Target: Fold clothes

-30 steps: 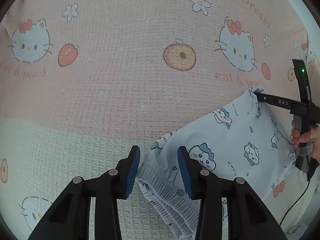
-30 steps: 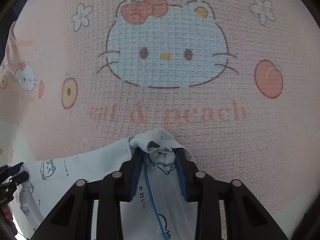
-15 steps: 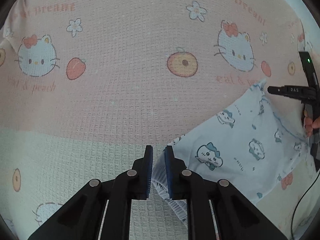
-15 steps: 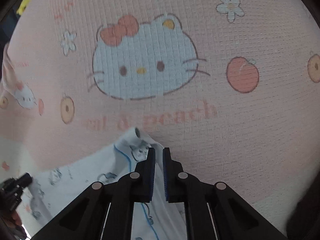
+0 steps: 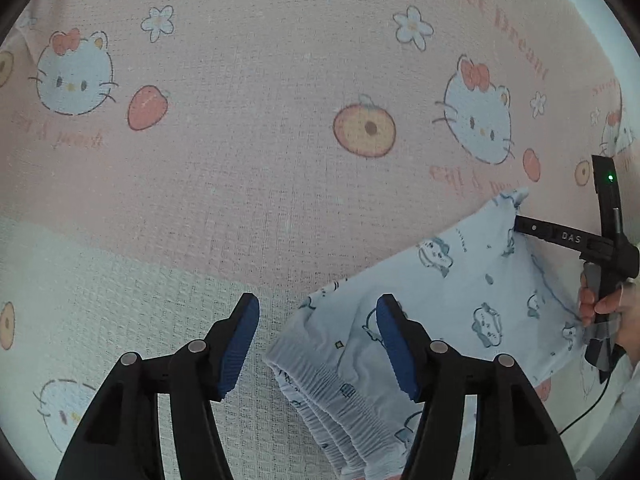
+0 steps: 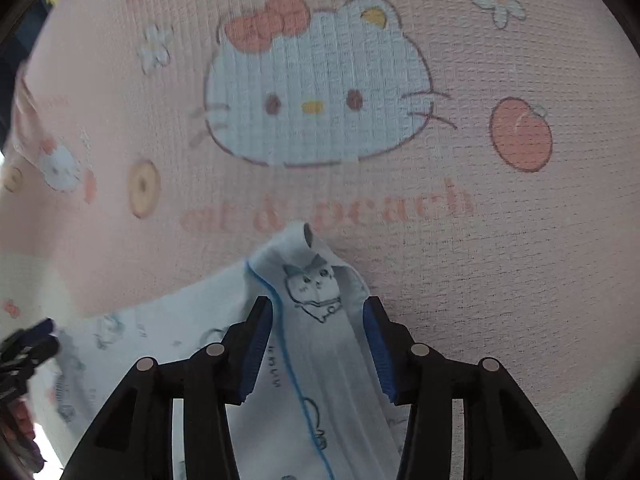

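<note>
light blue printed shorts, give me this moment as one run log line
item: light blue cartoon-print shorts flat on pink kitten-print blanket | left gripper: open over elastic waistband | right gripper: open, astride corner

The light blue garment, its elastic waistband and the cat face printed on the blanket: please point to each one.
light blue garment (image 5: 472, 280), left wrist view, on its flat middle.
elastic waistband (image 5: 332, 392), left wrist view, on the gathered ribs.
cat face (image 6: 316, 92), right wrist view, on the white forehead.

Both my grippers spread wide

Left gripper (image 5: 318, 344) gapes — right gripper (image 6: 318, 350) likewise, fingers parted, clamping nothing.
</note>
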The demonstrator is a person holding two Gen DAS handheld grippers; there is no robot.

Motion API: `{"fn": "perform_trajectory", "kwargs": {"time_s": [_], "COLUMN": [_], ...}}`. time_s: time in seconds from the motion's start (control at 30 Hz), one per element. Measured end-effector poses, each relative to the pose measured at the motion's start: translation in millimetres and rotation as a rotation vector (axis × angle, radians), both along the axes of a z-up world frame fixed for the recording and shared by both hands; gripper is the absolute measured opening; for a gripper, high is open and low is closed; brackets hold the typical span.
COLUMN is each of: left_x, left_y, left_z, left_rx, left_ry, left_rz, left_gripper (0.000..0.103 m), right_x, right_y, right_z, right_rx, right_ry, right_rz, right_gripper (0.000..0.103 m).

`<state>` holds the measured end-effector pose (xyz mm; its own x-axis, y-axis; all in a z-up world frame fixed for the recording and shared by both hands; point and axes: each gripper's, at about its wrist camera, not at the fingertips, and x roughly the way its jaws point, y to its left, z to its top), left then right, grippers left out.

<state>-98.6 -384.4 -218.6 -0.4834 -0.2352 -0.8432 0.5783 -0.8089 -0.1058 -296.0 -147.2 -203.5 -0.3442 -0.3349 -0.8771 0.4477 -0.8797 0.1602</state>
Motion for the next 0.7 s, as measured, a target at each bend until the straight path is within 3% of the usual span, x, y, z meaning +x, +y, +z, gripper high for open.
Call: {"fn": "perform_trajectory", "kwargs": {"time_s": [0.13, 0.23, 0.43, 0.53, 0.6, 0.7], "left_x": [5.5, 18.9, 23.1, 25.6, 26.4, 25.4], "left_y": [1.8, -11.3, -15.0, -17.8, -21.4, -22.9], "left_z": [-13.6, -25.1, -18.2, -12.2, -7.3, 0.7], "left_rx": [-0.157, -0.052, 0.012, 0.084, 0.125, 0.129], "left_ry": [-0.096, -0.076, -0.046, 0.007, 0.045, 0.076], "left_rz": [0.048, 0.064, 0.068, 0.076, 0.096, 0.100], "left_gripper": [0.050, 0.050, 0.050, 0.050, 0.052, 0.054], "right_x": [3.9, 3.8, 1.2, 5.9, 9.4, 6.6], "right_y": [-7.1, -5.0, -5.0, -15.0, -17.6, -12.5], "right_z": [0.6, 3.1, 15.3, 29.7, 42.6, 60.4], "right_rx": [0.122, 0.180, 0.269, 0.282, 0.233, 0.073], "right_ry": [0.019, 0.011, -0.020, 0.051, 0.099, 0.117], "right_rz": [-0.009, -0.030, -0.041, 0.041, 0.094, 0.103], "right_gripper": [0.041, 0.041, 0.041, 0.044, 0.044, 0.044]}}
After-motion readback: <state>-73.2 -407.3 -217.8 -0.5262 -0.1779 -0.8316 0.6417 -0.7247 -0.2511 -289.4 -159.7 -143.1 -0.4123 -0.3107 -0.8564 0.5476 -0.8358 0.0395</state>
